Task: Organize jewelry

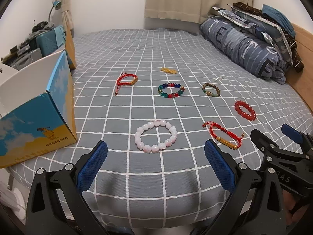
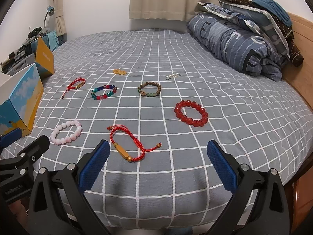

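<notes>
My left gripper, spread wide and empty, pointed at the pink bead bracelet lying flat just ahead; the right gripper, also spread, was farther.

Grid-sheeted bed, scattered bracelets, box, folded duvet

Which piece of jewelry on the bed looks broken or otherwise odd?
The pearls, beyond the brown bracelet, form only a short straight row, not a ring. The yellow beads lie bunched. Whether either is broken is unclear.
</notes>
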